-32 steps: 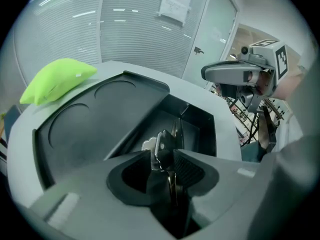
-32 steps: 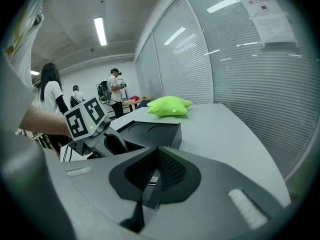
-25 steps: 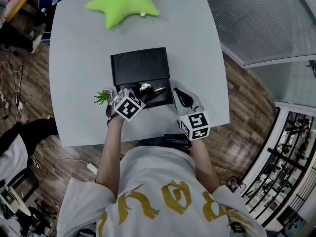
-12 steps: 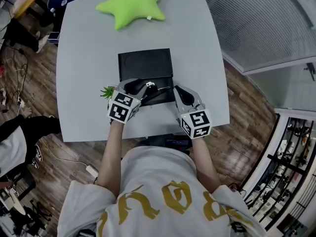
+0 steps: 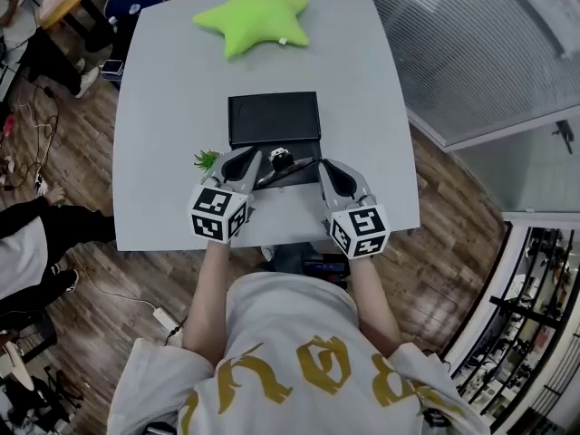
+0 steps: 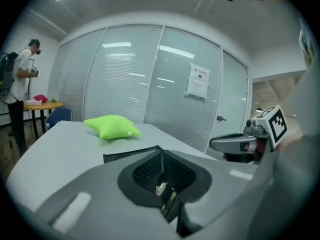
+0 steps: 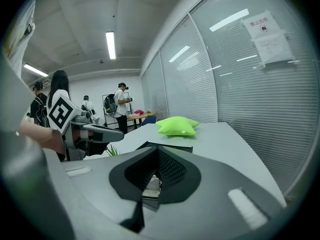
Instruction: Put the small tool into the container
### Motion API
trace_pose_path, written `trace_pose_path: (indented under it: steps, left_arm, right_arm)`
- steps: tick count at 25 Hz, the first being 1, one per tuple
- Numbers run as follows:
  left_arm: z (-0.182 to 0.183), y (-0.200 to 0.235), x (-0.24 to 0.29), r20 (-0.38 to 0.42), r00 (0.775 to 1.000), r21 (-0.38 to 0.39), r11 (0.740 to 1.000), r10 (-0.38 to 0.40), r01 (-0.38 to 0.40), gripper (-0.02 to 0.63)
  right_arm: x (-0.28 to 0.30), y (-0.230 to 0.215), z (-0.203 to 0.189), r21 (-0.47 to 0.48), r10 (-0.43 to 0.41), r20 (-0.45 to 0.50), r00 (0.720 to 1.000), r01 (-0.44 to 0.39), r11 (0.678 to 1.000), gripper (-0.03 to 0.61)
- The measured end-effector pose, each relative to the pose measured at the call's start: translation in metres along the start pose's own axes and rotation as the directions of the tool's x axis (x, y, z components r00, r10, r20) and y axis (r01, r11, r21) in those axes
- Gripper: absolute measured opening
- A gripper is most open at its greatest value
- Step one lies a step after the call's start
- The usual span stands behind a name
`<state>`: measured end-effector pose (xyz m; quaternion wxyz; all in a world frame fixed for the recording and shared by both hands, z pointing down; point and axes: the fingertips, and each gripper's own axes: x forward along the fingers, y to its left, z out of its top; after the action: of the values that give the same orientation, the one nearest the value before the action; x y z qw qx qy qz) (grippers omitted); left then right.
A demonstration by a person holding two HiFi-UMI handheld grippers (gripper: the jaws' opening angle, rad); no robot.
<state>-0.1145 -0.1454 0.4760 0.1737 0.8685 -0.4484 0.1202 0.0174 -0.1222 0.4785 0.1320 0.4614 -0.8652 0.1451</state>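
**Tool at container, both jaws pressed together**

On the bench [image 5: 362, 80], the small tool [image 5: 283, 159] lies on the near part of the black container [image 5: 274, 118]. The left hand-held gripper [image 5: 250, 159] and right hand-held gripper [image 5: 328, 169] flank it. Both have their jaws pressed together and pinch nothing.

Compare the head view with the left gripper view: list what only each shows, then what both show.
Only the head view: the small tool at the near end of the black container, the little green plant and the wooden floor. Only the left gripper view: a standing person with a backpack, a paper notice on the glass wall, and the left gripper with jaws closed together. Both: the green star cushion, the black container, the grey table and the right gripper.
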Motion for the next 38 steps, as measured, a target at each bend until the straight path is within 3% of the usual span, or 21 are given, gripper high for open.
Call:
trace_pose_path:
  steps: [7,13,38]
  left_arm:
    - [0.027,-0.014,-0.038,0.164,0.986,0.004,1.0,0.001,-0.001,0.002]
    - [0.017,-0.02,-0.043,0.13,0.991,-0.042,0.999,-0.02,0.025,0.0]
    - [0.008,-0.027,-0.051,0.119,0.991,-0.057,0.997,-0.053,0.06,0.002]
  right_arm:
    - [-0.021,0.016,0.015,0.031,-0.012,0.057,0.998,0.01,0.999,0.023]
    - [-0.033,0.022,0.015,0.021,-0.022,0.071,0.997,0.02,1.0,0.023]
    - [-0.043,0.034,0.006,-0.002,-0.018,0.05,0.999,0.018,1.0,0.023]
